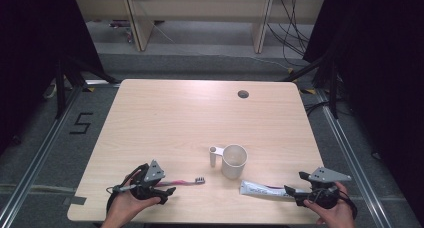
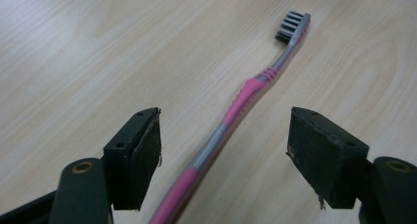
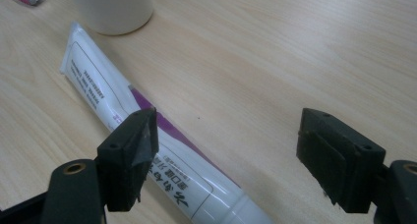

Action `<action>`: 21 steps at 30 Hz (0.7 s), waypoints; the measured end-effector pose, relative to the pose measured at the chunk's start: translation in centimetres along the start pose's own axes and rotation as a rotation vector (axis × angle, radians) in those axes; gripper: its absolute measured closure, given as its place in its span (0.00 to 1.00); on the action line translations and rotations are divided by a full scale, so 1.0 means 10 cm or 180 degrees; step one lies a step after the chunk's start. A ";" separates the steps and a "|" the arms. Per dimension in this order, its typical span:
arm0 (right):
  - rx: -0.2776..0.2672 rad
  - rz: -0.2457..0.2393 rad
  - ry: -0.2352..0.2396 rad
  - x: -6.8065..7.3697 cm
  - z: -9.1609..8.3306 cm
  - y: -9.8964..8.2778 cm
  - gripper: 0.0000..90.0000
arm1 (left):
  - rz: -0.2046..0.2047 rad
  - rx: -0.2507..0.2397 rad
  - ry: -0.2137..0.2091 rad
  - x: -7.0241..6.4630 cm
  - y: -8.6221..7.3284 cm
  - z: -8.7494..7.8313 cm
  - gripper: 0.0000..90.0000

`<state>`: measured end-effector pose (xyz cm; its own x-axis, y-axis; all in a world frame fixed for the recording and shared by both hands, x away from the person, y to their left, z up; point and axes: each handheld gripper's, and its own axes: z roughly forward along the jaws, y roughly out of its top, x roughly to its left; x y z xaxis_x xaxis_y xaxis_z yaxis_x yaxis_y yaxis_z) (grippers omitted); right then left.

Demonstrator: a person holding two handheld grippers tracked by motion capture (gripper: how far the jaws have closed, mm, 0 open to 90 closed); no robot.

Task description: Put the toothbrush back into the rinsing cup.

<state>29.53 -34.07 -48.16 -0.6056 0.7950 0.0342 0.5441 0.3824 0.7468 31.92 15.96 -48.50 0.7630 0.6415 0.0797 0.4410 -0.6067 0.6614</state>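
Here, pink-grey toothbrush (image 2: 231, 111) flat between wide left gripper (image 2: 223, 155) jaws, untouched.

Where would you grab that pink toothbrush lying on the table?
Probably the toothbrush handle, mid-length, from above with a jaw on either side. It lies flat and slim on the table; the left gripper already straddles it, open, bristles pointing away.

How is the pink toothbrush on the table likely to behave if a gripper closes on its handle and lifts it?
The toothbrush looks thin and light, so it should lift easily. Its handle is narrow and smooth, lying flat on the table, so it may twist or slip between the left gripper's open jaws. Held near the tail end, the bristle end would probably droop.
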 end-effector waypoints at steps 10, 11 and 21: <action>0.0068 0.0061 0.0016 0.03 -0.01 -0.02 0.27 | 0.0353 0.0424 -0.0177 0.08 0.23 0.07 0.56; 0.0021 -0.0003 -0.0026 0.01 -0.01 -0.02 0.28 | 0.0396 0.0523 -0.0223 0.08 0.26 0.10 0.58; 0.0037 0.0008 0.0002 0.02 -0.01 -0.04 0.28 | 0.0692 0.0885 -0.0362 0.08 0.38 0.20 0.70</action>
<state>29.11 -34.08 -48.33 -0.6045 0.7958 0.0364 0.5524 0.3858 0.7389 35.16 13.26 -47.40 0.8937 0.4369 0.1023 0.3626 -0.8375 0.4089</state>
